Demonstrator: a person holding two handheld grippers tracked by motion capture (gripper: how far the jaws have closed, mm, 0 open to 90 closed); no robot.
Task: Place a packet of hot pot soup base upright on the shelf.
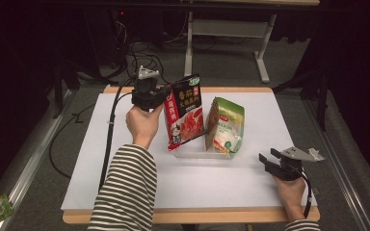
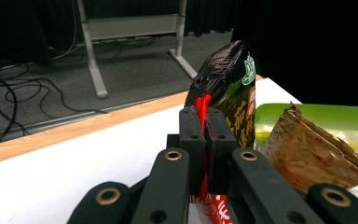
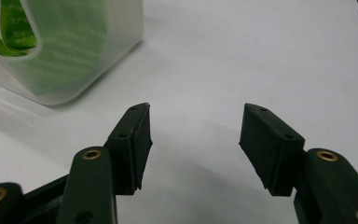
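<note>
White counter (image 1: 125, 159) spans a dim room with cables on the floor. At its centre a clear plastic tub (image 1: 197, 150) holds a green pouch (image 1: 226, 126), and a red-and-black pouch (image 1: 185, 109) stands tilted at the tub's 9 o'clock edge, pinched at its side by the closed left claw (image 1: 163, 93). At 4 o'clock, the right claw (image 1: 268, 159) rests open, empty, above bare counter.

My left claw (image 2: 205, 140) covers the red pouch's (image 1: 185, 113) pinched edge, and the left claw view cuts that pouch off at the bottom. The print on both pouches is too small to read. The clear tub's (image 3: 74, 56) upper part runs off the right claw view, blurring the green pouch (image 1: 226, 126) behind its wall
</note>
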